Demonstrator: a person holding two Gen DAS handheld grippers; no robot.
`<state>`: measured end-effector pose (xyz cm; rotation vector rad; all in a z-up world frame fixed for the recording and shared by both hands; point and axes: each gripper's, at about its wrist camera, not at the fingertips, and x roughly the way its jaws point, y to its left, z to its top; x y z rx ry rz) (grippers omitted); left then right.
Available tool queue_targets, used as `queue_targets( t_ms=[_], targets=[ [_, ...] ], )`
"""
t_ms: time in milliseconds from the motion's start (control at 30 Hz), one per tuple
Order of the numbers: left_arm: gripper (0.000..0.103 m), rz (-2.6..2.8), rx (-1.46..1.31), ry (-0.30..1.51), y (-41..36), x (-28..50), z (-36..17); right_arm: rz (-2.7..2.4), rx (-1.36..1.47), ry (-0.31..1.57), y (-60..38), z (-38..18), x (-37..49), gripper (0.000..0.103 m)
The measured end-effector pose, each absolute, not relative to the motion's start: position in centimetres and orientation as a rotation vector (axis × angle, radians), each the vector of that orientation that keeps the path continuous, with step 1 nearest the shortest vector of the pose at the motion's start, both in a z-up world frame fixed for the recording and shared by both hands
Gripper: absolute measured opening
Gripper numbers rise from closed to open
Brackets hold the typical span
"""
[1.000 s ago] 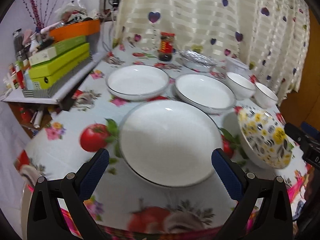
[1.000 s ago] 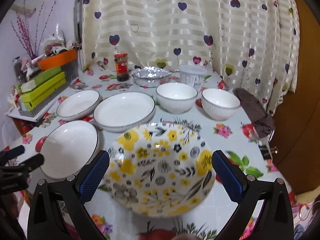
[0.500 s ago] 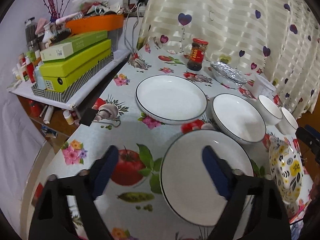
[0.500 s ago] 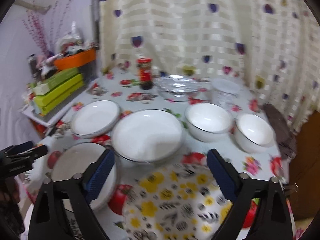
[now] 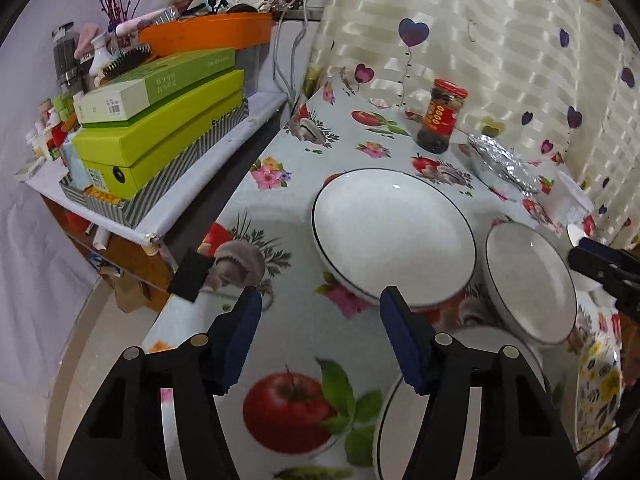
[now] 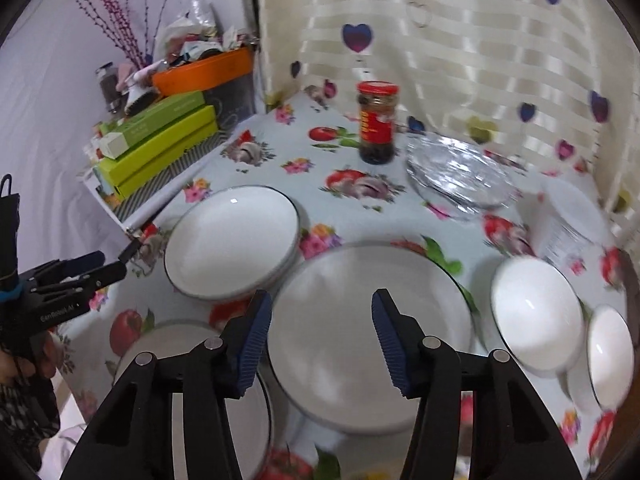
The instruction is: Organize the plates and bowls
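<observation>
Three white dark-rimmed plates lie on the fruit-print tablecloth. In the left wrist view my left gripper (image 5: 322, 320) hovers over bare cloth; its jaws are closing with nothing between them. The far plate (image 5: 394, 236) is ahead, the middle plate (image 5: 528, 276) to its right, the near plate (image 5: 472, 420) under the right finger. A floral bowl (image 5: 598, 384) shows at the right edge. My right gripper (image 6: 320, 320) hangs above the middle plate (image 6: 368, 360), jaws closing on nothing. The far plate (image 6: 232, 240), the near plate (image 6: 180, 360) and two white bowls (image 6: 536, 312) (image 6: 610, 356) surround it.
A red-lidded jar (image 6: 378, 122), a foil-covered dish (image 6: 460, 176) and a white tub (image 6: 568, 220) stand at the back by the curtain. Green boxes (image 5: 160, 128) and an orange basin (image 5: 204, 32) fill the side shelf left of the table. The table edge (image 5: 160, 320) drops to the floor.
Both grippers' jaws have narrowed. The left gripper shifted left, off the near plate onto bare cloth. The right gripper moved from over the floral bowl to over the middle plate.
</observation>
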<state>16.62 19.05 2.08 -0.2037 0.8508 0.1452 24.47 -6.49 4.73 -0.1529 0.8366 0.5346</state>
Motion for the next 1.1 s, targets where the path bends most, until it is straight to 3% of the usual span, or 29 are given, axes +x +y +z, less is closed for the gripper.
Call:
queue_targets(
  t_ms=[300, 433, 700, 967, 1100],
  targets=[
    [0.063, 0.127, -0.308, 0.929, 21.2, 20.4, 0.3, 0.600, -0.207, 0.942, -1.9, 1.6, 31.1, 0.049],
    [0.063, 0.141, -0.319, 0.941, 21.6, 21.7, -0.3, 0.586, -0.216, 0.969, -0.8, 0.4, 33.7, 0.039],
    [0.063, 0.164, -0.349, 0.973, 22.6, 23.2, -1.5, 0.635, -0.238, 1.002, 1.6, -1.0, 36.0, 0.031],
    [0.045, 0.142, -0.339, 0.981, 22.4, 24.0, -2.1, 0.645, -0.240, 1.027, 2.4, -2.2, 36.6, 0.024],
    [0.044, 0.139, -0.363, 0.981, 22.6, 24.2, -2.5, 0.637, -0.227, 1.038, 2.3, -2.7, 37.0, 0.018]
  ],
)
